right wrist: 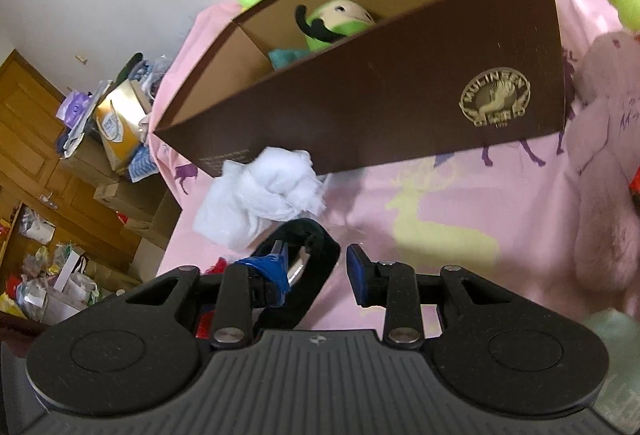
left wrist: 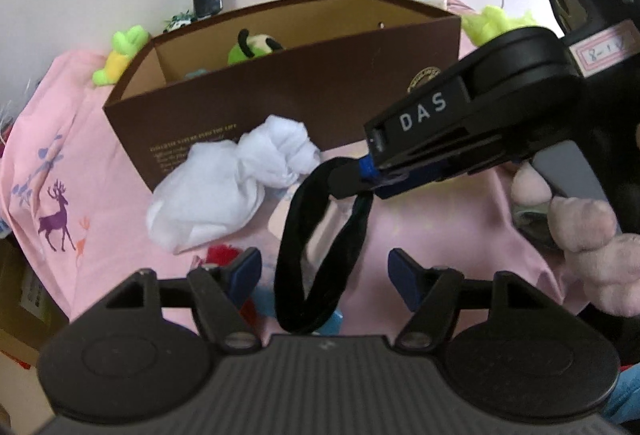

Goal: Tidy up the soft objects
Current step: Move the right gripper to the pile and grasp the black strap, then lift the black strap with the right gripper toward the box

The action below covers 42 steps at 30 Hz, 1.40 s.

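A black fabric band (left wrist: 290,235) hangs as a loop from the tip of my right gripper (left wrist: 360,179), which reaches in from the upper right. In the right wrist view the band (right wrist: 320,251) drapes over the taped left finger (right wrist: 276,275). A thin gap separates it from the other pad, so the jaws stand slightly apart. My left gripper (left wrist: 324,273) is open wide, its pads on either side of the loop's lower part without touching it. Behind stands a brown cardboard box (left wrist: 280,87) holding a green plush (left wrist: 248,49), also seen from the right wrist (right wrist: 336,23).
A crumpled white cloth (left wrist: 224,187) lies against the box front on the pink bedsheet (left wrist: 440,227). A pale pink plush (left wrist: 592,255) sits at the right, a lime plush (left wrist: 496,23) behind the box, a frog plush (left wrist: 120,53) at its left. Cartons and bags (right wrist: 100,139) crowd the floor.
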{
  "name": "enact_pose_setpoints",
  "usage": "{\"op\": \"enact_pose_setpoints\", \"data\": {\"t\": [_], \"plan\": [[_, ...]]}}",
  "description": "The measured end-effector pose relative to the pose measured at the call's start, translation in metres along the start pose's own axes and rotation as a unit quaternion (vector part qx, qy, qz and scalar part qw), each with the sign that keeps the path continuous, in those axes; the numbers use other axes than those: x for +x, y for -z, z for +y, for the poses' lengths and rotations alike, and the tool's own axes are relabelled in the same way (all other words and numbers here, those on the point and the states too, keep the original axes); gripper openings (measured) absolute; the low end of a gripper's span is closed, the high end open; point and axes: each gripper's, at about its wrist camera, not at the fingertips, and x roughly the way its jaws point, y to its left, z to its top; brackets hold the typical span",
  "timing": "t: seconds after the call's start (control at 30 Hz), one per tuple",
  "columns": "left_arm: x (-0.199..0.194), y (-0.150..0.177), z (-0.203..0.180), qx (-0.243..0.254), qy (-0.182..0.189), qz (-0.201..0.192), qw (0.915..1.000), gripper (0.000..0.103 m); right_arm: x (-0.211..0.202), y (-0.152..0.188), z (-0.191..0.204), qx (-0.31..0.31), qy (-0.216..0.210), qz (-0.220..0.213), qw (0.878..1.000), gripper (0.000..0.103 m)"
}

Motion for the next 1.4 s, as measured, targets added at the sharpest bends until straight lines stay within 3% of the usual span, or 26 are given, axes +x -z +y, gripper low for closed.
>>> {"op": "enact_pose_setpoints", "data": {"t": [0.1, 0.2, 0.27, 0.43, 0.8, 1.0, 1.07, 1.23, 1.4], "plan": [[0.002, 0.002, 0.003, -0.008, 0.0, -0.002, 1.0, 0.069, 0.004, 0.002, -0.003, 0.012, -0.009, -0.001, 1.0, 0.016], [0.006, 0.003, 0.006, -0.021, 0.011, 0.006, 0.9997, 0.054, 0.006, 0.006, -0.006, 0.023, -0.012, -0.016, 1.0, 0.014], [0.01, 0.004, 0.008, -0.033, 0.016, 0.015, 0.9992, 0.032, 0.008, 0.006, -0.01, 0.028, -0.013, -0.016, 0.999, 0.012], [0.008, 0.004, 0.009, -0.04, 0.015, 0.01, 0.999, 0.023, -0.001, 0.005, -0.013, 0.021, -0.019, -0.042, 0.999, 0.004], [-0.024, -0.013, -0.007, 0.002, 0.017, -0.051, 0.9985, 0.012, -0.02, 0.003, -0.014, 0.022, -0.044, -0.071, 0.996, 0.0], [-0.03, -0.019, -0.004, -0.012, 0.015, -0.07, 0.9973, 0.01, -0.028, 0.0, -0.017, 0.05, -0.067, -0.074, 0.994, 0.0], [-0.035, -0.021, -0.001, -0.017, 0.016, -0.076, 0.9968, 0.01, -0.031, -0.003, -0.018, 0.062, -0.083, -0.07, 0.992, 0.007], [-0.046, -0.028, 0.003, -0.023, 0.014, -0.093, 0.9953, 0.01, -0.045, -0.009, -0.019, 0.085, -0.109, -0.075, 0.987, 0.009], [-0.047, -0.03, 0.01, -0.029, 0.006, -0.097, 0.9948, 0.01, -0.058, -0.015, -0.014, 0.061, -0.135, -0.073, 0.986, 0.01]]}}
